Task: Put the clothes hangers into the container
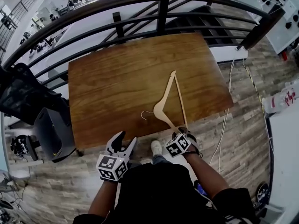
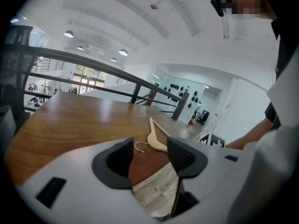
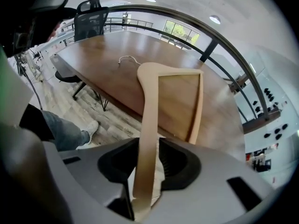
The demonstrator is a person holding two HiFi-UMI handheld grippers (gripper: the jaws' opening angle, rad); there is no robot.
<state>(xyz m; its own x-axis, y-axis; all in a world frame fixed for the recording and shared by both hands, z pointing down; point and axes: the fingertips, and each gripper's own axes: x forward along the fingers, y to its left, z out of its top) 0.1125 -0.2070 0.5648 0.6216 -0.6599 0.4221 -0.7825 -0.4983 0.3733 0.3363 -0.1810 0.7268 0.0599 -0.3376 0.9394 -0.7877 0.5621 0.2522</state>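
Note:
A pale wooden clothes hanger point(image 1: 166, 101) with a thin metal hook lies on the brown table point(image 1: 117, 73), with one arm reaching past the near edge. My right gripper point(image 1: 180, 132) points steeply down at that end. In the right gripper view its jaws sit against both sides of the hanger's arm point(image 3: 149, 106), so my right gripper point(image 3: 148, 155) is shut on it. My left gripper point(image 1: 126, 141) hovers at the table's front edge, to the left of the hanger, open and empty. In the left gripper view the hanger point(image 2: 156, 139) lies beyond my left gripper point(image 2: 149, 155).
A black metal railing point(image 1: 140, 17) curves round the table's far side. A black office chair point(image 1: 23, 97) and a grey bin point(image 1: 53, 132) stand on the floor at the left. Cables point(image 1: 229, 115) trail over the floor at the right. The person's shoe point(image 1: 156, 147) is below the table's edge.

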